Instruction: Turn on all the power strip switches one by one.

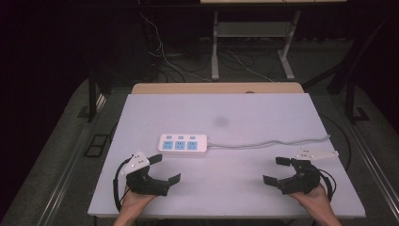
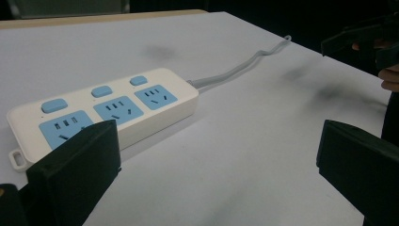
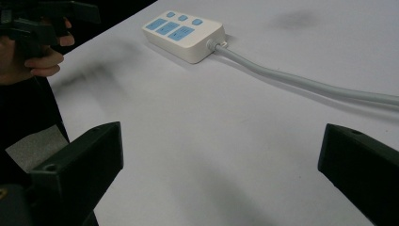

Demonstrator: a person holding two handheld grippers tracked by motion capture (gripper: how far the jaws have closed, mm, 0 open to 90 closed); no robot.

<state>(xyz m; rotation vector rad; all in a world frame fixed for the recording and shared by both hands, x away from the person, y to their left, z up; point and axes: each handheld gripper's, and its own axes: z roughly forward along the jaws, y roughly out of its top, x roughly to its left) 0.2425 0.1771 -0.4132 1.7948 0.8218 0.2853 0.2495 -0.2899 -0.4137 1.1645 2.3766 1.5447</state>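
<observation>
A white power strip (image 1: 183, 143) with three blue sockets and three blue buttons lies flat near the middle of the white table (image 1: 244, 108). Its grey cable (image 1: 268, 142) runs right to the table's edge. My left gripper (image 1: 166, 168) rests at the front left, open and empty, just in front of the strip. In the left gripper view the strip (image 2: 108, 110) lies behind the left jaw of that gripper (image 2: 216, 155). My right gripper (image 1: 275, 170) sits at the front right, open and empty. In the right gripper view its jaws (image 3: 221, 155) stand wide apart, with the strip (image 3: 183, 35) and cable (image 3: 301, 82) farther off.
A faint grey smudge (image 1: 220, 121) marks the table behind the strip. A wooden edge (image 1: 216, 88) shows at the table's far side. Beyond it stand desk legs (image 1: 215, 47) and loose cables (image 1: 164, 61) on the dark floor.
</observation>
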